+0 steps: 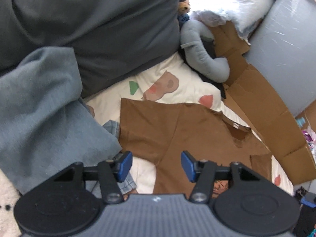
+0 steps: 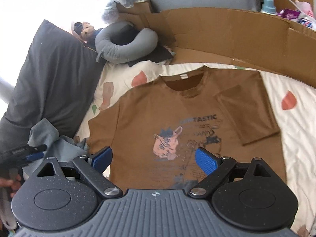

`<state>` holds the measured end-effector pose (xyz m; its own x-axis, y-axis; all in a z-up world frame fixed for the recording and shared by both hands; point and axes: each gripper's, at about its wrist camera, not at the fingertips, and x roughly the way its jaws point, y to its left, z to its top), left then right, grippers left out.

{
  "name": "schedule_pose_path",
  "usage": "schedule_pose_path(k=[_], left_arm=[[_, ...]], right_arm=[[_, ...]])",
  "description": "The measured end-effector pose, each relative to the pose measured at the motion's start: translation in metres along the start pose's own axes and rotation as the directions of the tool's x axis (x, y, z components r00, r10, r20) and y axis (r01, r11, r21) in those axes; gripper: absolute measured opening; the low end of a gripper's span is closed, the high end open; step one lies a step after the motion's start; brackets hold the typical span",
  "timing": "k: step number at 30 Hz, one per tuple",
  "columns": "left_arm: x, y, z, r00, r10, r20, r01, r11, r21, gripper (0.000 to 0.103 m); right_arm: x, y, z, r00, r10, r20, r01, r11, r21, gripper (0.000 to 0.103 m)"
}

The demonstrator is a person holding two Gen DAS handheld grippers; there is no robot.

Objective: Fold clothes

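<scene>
Brown cotton T-shirt [image 2: 177, 122] with a pink and dark blue print on the chest lies spread face up on a bed, on a white bedsheet [image 2: 296, 130] dotted with pink and green shapes. Its collar points away from the camera toward a long wall of brown corrugated cardboard [image 2: 227, 31], and the sleeve on the right of the right wrist view is folded in over the body of the shirt.

The right hand-held gripper [image 2: 154, 158] hangs over the lower chest of the shirt with its blue-padded jaws spread wide; nothing sits between the pads. The left hand-held gripper [image 1: 156, 165] hovers above the shirt's other sleeve and side edge, jaws apart, with no cloth pinched; whether its pads touch the fabric cannot be told.

A rumpled blue-grey cloth [image 1: 43, 106] lies heaped just beside the shirt's sleeve, and a bit of light denim [image 1: 112, 126] peeks out from under it. Behind it sits a large dark grey pillow [image 1: 88, 23]. A grey U-shaped neck pillow [image 2: 126, 45] rests near the head of the bed, with a small brown plush toy [image 2: 86, 30] just beside it.
</scene>
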<state>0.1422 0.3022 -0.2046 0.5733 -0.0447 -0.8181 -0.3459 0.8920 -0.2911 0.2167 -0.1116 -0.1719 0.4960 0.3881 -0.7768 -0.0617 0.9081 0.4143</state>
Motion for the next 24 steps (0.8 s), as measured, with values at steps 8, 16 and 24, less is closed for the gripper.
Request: schedule_pose_path(k=[8,16,24], left_arm=[[0.042,0.006,-0.015,0.999,-0.019,0.041,0.019,1.0,0.002,0.052],[0.094,0.019,-0.03,0.998,-0.016,0.057,0.019,0.998,-0.054,0.048],[0.134,0.031,-0.042,0.998,-0.005,0.069,0.014,0.992,-0.127,0.048]], right_arm=[[0.046,0.003,-0.008,1.0,-0.013,-0.012,0.012,0.998,-0.06,0.094],[0.091,0.011,-0.023,0.998,-0.021,-0.064,0.014,0.995,-0.103,0.093],[0.129,0.031,-0.033,0.992,-0.011,-0.126,-0.008,0.989,-0.148,0.093]])
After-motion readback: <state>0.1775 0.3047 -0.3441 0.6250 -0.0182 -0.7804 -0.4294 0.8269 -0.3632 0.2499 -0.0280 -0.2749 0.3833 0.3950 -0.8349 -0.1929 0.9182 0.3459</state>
